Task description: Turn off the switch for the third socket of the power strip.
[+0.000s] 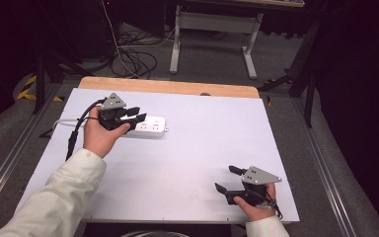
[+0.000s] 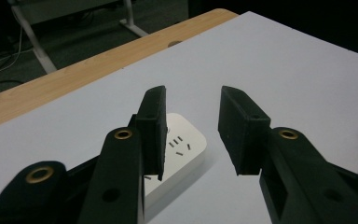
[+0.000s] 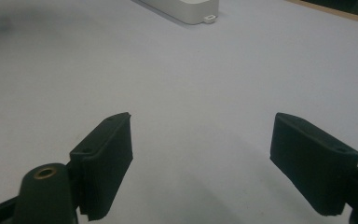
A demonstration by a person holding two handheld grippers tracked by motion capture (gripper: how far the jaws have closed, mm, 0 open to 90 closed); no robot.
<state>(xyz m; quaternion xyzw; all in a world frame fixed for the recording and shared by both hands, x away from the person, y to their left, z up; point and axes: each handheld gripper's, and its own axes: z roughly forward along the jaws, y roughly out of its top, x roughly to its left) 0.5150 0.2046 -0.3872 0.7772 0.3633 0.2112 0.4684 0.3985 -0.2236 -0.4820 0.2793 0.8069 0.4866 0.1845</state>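
**Two grippers over a pale table, power strip at the far left**

You are working at a pale grey-white table (image 1: 187, 158) with a strip of bare wood (image 1: 168, 87) along its far edge. Beyond it the room is dark, with loose cables (image 1: 133, 57) on the floor and the white legs of another desk (image 1: 212, 34) behind.

A white power strip (image 1: 150, 127) lies flat on the far left part of the table, its long side running left to right. Its white cord (image 1: 64, 121) leaves the left end and curls toward the table's left edge.

Your left hand (image 1: 98, 136) holds the left gripper (image 1: 135, 114) above the left end of the power strip. In the left gripper view its jaws stand parted with a clear gap between them, nothing held, and the strip's socket slots (image 2: 179, 144) show just past the left jaw. You cannot tell from these views whether a jaw touches the strip.

Your right hand (image 1: 256, 202) holds the right gripper (image 1: 228, 178) at the near right corner of the table, well apart from the power strip. Its jaws are spread wide, wider than the left pair, and grip nothing; bare tabletop lies between them. In the right gripper view, the end of the power strip (image 3: 186, 9) sits at the top edge, far off.
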